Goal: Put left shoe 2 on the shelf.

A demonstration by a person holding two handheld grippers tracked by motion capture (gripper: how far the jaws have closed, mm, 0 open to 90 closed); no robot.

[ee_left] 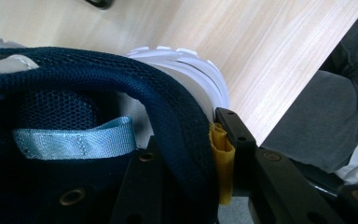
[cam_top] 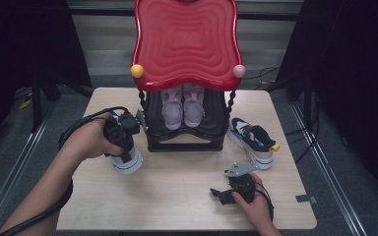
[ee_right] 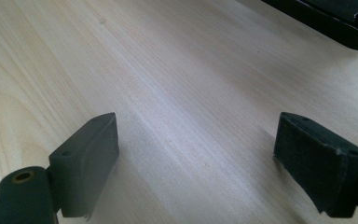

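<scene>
Navy mesh sneaker (ee_left: pixel 98 135) pinched in left claw (ee_left: pixel 191 177) above table (ee_left: pixel 270 51).

A pale wooden table (cam_top: pixel 187 196) stands on grey floor (cam_top: pixel 334 162), flanked by dark curtains (cam_top: pixel 354 59) under dim light.

Left black two-jaw claw (cam_top: pixel 123 142): jaws clamped, pointing downward, gripped from above by the left hand (cam_top: pixel 91 139). Right black two-jaw claw (cam_top: pixel 221 193): jaws spread wide, lying low, right hand (cam_top: pixel 254 204) behind it.
</scene>
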